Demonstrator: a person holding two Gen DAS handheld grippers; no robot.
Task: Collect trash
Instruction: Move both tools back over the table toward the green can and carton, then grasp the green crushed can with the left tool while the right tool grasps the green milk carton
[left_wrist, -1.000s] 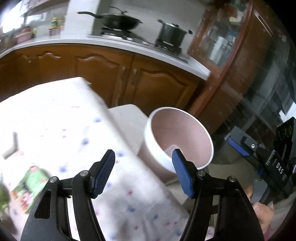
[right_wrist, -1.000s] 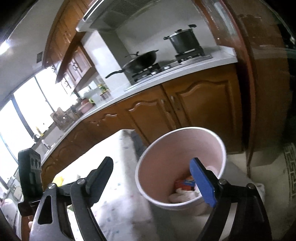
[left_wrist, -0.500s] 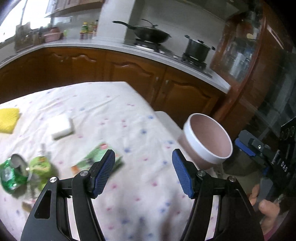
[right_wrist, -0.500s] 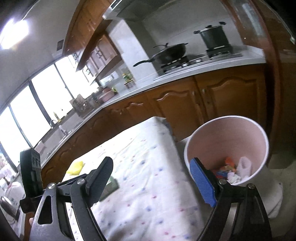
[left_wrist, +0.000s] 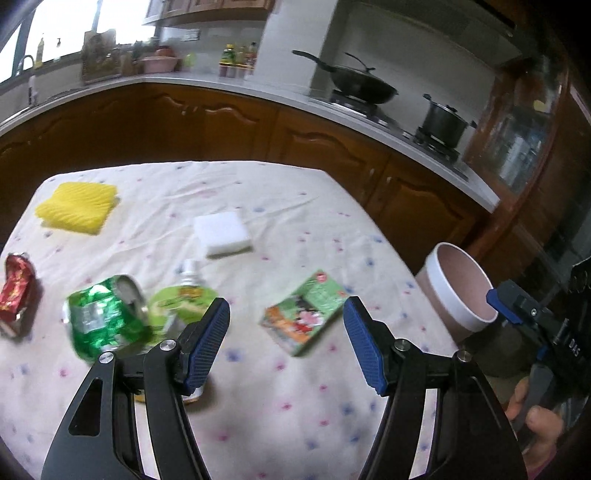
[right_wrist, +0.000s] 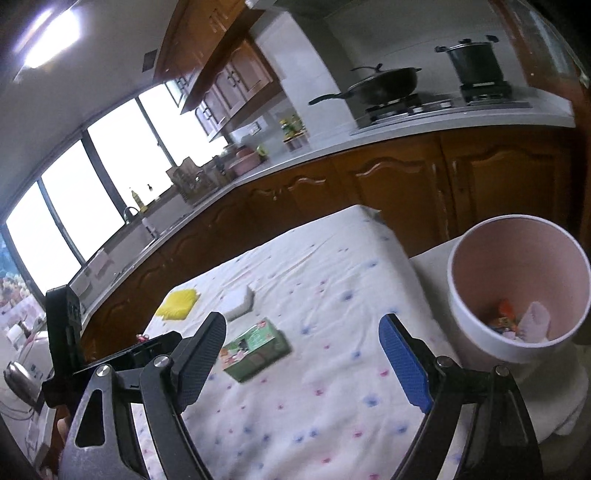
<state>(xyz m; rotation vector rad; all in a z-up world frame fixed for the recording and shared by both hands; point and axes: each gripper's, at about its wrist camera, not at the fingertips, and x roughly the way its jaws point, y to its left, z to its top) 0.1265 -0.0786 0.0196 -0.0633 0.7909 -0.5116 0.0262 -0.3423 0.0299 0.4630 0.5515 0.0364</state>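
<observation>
Left gripper (left_wrist: 286, 338): jaws spread wide, gripping nothing, hovering over the bench (left_wrist: 295, 406), pointing across it toward the kitchen counter (left_wrist: 221, 83).
Right gripper (right_wrist: 303, 360): jaws also spread wide, gripping nothing, hovering over the bench's right side, angled toward the windows.
Right hand: only fingers (left_wrist: 532, 417) showing at the left view's lower right edge, wrapping the right gripper's handle.
Green carton (left_wrist: 303, 317): lying flat on the bench, just beyond the gap between the left jaws; both views are catching it.
Left view only: crushed green can (left_wrist: 105, 317) touching a green pouch (left_wrist: 181, 306), the pouch's lower part hiding behind the left finger; red wrapper (left_wrist: 16, 291) sitting at the left edge, blurred.
Mid bench: white sponge block (left_wrist: 223, 234) and yellow cloth (left_wrist: 77, 208) lying well apart; both views are showing them.
Bin (right_wrist: 476, 325): standing off the bench's right edge.
Right view only: bin's inside, holding trash (right_wrist: 517, 321) at the bottom, items too small to tell.
Left view of bin: showing only rim and inner wall, contents hidden.
Far: wok (left_wrist: 362, 88) and pot (left_wrist: 445, 123) sitting on the stove.
</observation>
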